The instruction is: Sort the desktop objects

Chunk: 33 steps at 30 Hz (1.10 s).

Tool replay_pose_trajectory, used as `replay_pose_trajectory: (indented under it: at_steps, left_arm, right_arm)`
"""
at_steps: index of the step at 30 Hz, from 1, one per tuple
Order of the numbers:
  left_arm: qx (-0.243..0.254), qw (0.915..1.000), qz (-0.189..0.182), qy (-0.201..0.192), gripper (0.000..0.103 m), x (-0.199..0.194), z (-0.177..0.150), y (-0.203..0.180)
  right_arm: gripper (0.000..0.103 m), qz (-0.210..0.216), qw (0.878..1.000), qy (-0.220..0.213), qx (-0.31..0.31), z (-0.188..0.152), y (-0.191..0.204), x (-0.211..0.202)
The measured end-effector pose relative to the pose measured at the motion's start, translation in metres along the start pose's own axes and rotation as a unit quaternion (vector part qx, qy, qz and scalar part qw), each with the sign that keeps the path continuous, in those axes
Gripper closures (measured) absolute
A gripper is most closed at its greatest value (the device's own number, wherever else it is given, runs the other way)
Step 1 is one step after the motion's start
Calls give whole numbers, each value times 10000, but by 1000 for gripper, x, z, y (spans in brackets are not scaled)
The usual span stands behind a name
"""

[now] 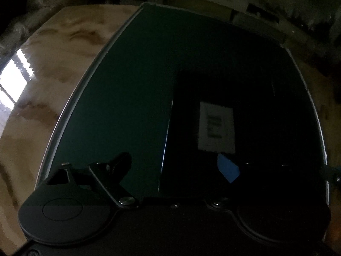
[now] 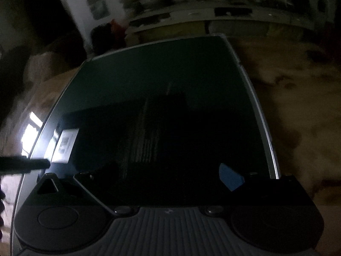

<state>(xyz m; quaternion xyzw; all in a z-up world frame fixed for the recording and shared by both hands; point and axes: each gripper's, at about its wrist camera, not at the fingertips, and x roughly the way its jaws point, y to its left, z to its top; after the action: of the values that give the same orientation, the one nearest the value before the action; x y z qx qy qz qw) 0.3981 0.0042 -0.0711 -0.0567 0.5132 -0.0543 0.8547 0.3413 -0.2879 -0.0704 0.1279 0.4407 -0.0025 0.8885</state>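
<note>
Both views are very dark. A dark green desk mat (image 1: 132,98) with a pale edge lies on a wooden table (image 1: 55,68). A black flat object with a white label (image 1: 216,128) lies on the mat's right part in the left wrist view. My left gripper (image 1: 173,166) is open above the mat, its blue pad (image 1: 228,169) over the black object's near end. In the right wrist view the mat (image 2: 162,74) fills the middle and the white label (image 2: 65,145) shows at the left. My right gripper (image 2: 168,172) is open and empty, its blue pad (image 2: 231,177) showing.
The wooden table (image 2: 298,117) extends right of the mat in the right wrist view. A bright window reflection (image 1: 12,79) lies on the tabletop at the left. A dark bar, the other gripper (image 2: 25,164), reaches in from the left. Shelves and clutter (image 2: 213,15) stand behind the table.
</note>
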Motion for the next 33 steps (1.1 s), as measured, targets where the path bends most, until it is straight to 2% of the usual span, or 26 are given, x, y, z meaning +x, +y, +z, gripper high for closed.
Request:
replay_pose_trajectory:
  at_steps: [4, 7, 10, 12, 16, 17, 25, 33]
  left_arm:
    - [-93, 9997, -220, 20, 16, 16, 10, 2]
    - [-75, 9995, -290, 13, 18, 25, 13, 1]
    - [-31, 9993, -361, 27, 19, 31, 14, 0]
    - [-31, 9992, -391, 23, 20, 30, 15, 0]
    - [91, 9983, -568, 35, 27, 30, 13, 0]
    - [122, 9981, -608, 38, 28, 30, 12, -1]
    - [149, 9980, -607, 65, 31, 28, 13, -2]
    - [199, 9979, -600, 112, 31, 23, 13, -6]
  right_arm:
    - [0, 59, 9998, -6, 201, 8, -8, 15]
    - [2, -26, 9999, 5, 130, 10, -9, 24]
    - [11, 31, 10000, 29, 83, 10, -7, 32]
    - [21, 48, 9999, 71, 75, 9, -7, 36]
    - [23, 230, 9995, 134, 152, 4, -7, 40]
    - [27, 309, 9992, 153, 186, 3, -7, 40]
    - [26, 356, 9991, 107, 188, -2, -4, 39]
    - [28, 321, 9992, 138, 180, 7, -4, 36]
